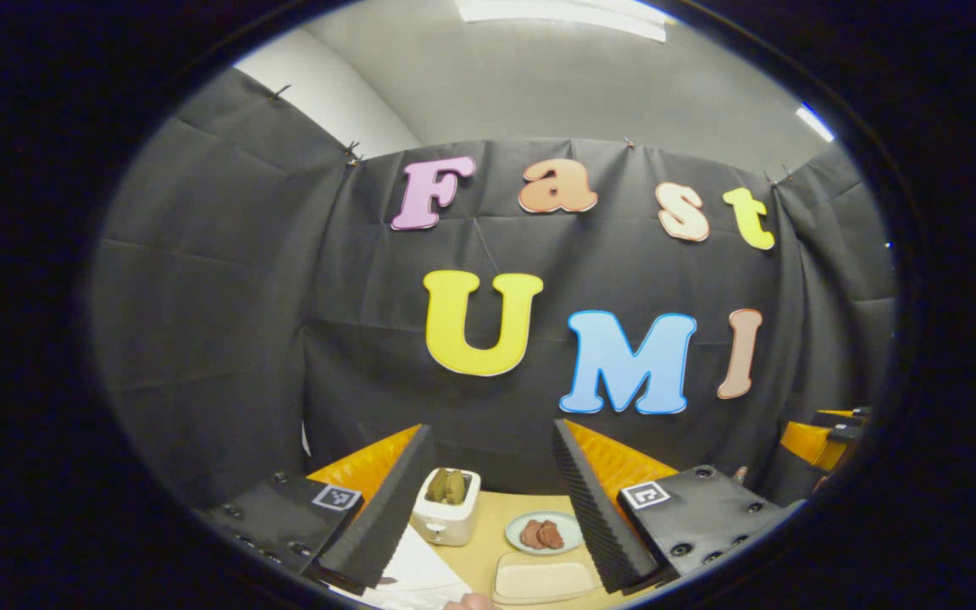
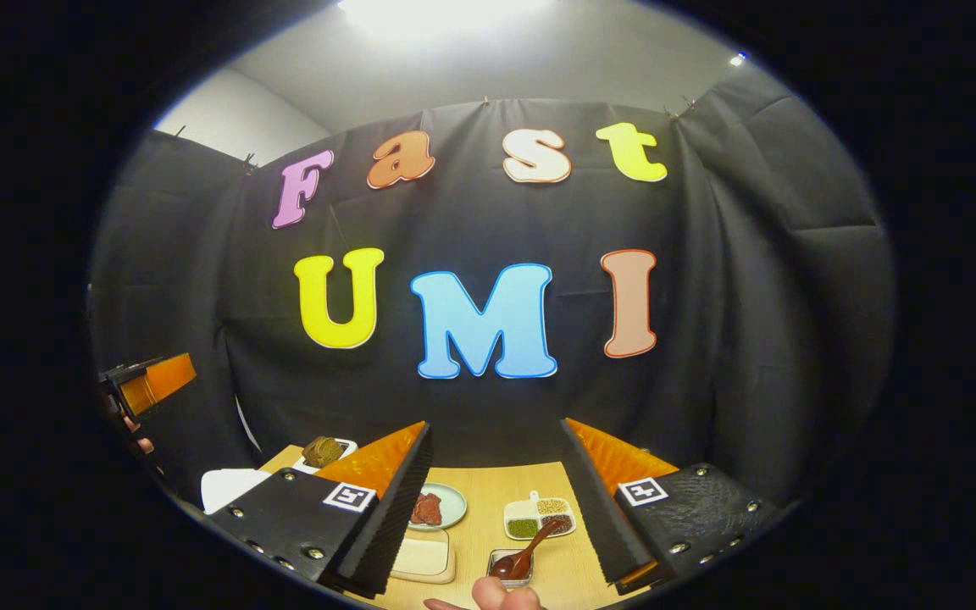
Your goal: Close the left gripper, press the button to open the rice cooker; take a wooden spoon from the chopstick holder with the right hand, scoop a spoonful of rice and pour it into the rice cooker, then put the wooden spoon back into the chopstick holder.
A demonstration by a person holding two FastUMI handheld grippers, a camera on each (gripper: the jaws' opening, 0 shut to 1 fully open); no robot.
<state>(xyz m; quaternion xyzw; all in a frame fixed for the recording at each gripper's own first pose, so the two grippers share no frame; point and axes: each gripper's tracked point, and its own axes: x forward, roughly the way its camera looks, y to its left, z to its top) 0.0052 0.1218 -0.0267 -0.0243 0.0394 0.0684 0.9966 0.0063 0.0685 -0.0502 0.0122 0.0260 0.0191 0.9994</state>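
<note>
My left gripper [image 1: 492,432] is open and holds nothing, raised above the near end of a wooden table [image 1: 488,517]. My right gripper [image 2: 496,426] is open too, with nothing between its fingers. In the right gripper view a dark wooden spoon [image 2: 530,549] leans in a small square container [image 2: 509,566] near the table's front edge, below and between my fingers. A white rounded object [image 2: 230,487], possibly the rice cooker, sits low at the left; the left gripper view shows its white surface [image 1: 420,572] at the bottom. A divided dish of grains [image 2: 539,515] lies behind the spoon.
A white toaster-like box [image 1: 446,508] holds brownish pieces. A pale plate with reddish slices [image 1: 543,534] and a beige tray [image 1: 543,578] lie mid-table. The other gripper [image 2: 145,385] hangs at the far left of the right gripper view. A fingertip [image 2: 496,596] pokes in at the bottom.
</note>
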